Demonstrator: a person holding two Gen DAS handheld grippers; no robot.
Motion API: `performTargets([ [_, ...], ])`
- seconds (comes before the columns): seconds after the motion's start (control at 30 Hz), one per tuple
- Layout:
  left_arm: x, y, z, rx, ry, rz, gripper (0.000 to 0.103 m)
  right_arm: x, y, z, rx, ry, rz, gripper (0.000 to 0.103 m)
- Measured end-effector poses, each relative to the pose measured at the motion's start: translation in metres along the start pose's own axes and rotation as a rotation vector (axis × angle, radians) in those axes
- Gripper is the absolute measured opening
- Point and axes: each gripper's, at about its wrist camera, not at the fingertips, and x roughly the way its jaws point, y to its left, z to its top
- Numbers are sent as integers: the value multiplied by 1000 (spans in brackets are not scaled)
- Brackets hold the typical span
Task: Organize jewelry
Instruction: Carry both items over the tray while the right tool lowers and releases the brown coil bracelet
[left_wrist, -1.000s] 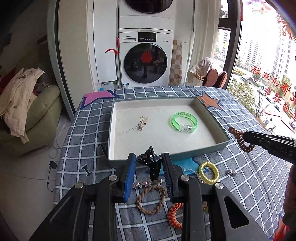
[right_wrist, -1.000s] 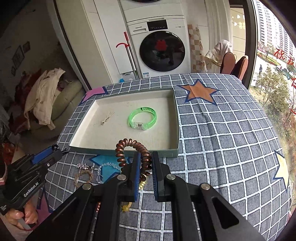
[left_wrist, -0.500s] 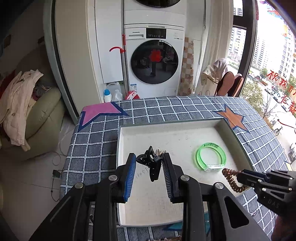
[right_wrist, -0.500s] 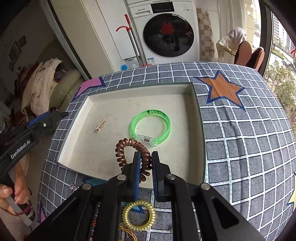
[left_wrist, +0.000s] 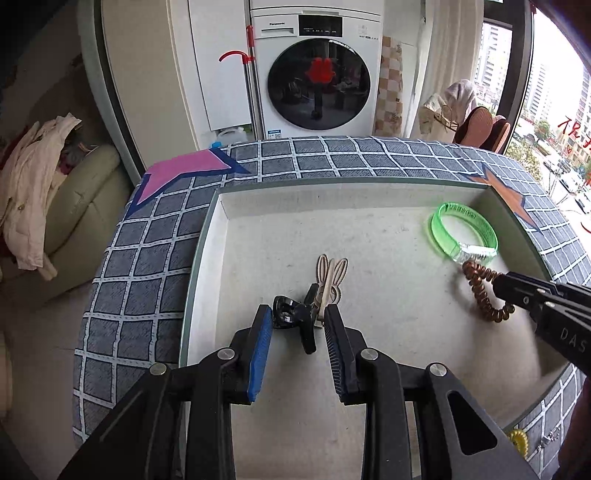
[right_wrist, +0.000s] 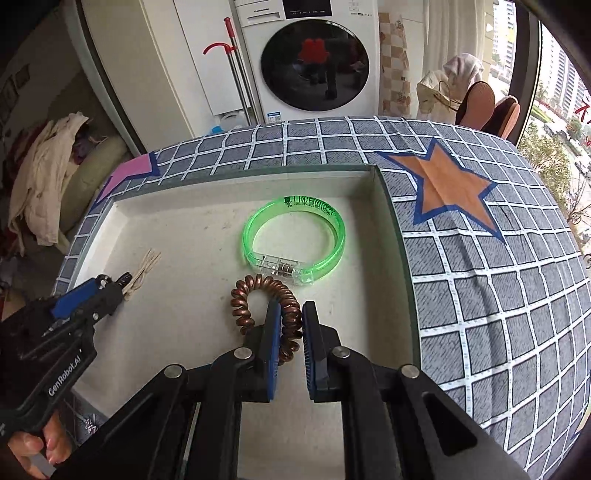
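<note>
A shallow white tray (left_wrist: 207, 236) (right_wrist: 391, 236) lies on the checked tablecloth. My left gripper (left_wrist: 298, 321) is low over the tray's left part, jaws open, with a black hair claw (left_wrist: 293, 317) lying loose between them beside a beige rabbit-ear clip (left_wrist: 330, 277). My right gripper (right_wrist: 287, 321) is over the tray's right part, jaws parted around a brown spiral hair tie (right_wrist: 258, 295) (left_wrist: 484, 295) resting on the tray floor. A green translucent bracelet (right_wrist: 295, 236) (left_wrist: 463, 230) lies just beyond it.
A yellow spiral hair tie (left_wrist: 519, 439) and small trinkets lie on the cloth in front of the tray. A washing machine (left_wrist: 317, 70) stands behind the table, a sofa with clothes (left_wrist: 44, 192) to the left, windows to the right.
Both grippers moved forward and down into the tray. The left jaws widened, freeing the black claw. The right jaws parted slightly around the brown hair tie, which now rests on the tray.
</note>
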Motion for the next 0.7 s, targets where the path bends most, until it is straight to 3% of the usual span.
performTargets([
  [0.2,5,-2,-4,9,-3,22,50,3,2,-6,-24,-3,-13,16],
  [0.23,5,-3,-3,11,-3,24,50,3,2,-7,-28,-1,-10,19],
  [0.3,5,-3,-3,12,0,27,50,2,1,-6,-20,5,-1,34],
  [0.33,4,-3,-3,11,1,27,50,1,0,-6,-14,7,-3,48],
  [0.37,4,-4,-3,12,3,28,50,-2,0,-6,-17,-4,-1,52],
  [0.7,-5,-3,-3,4,-11,38,50,-28,-6,-11,21,-37,65,67],
])
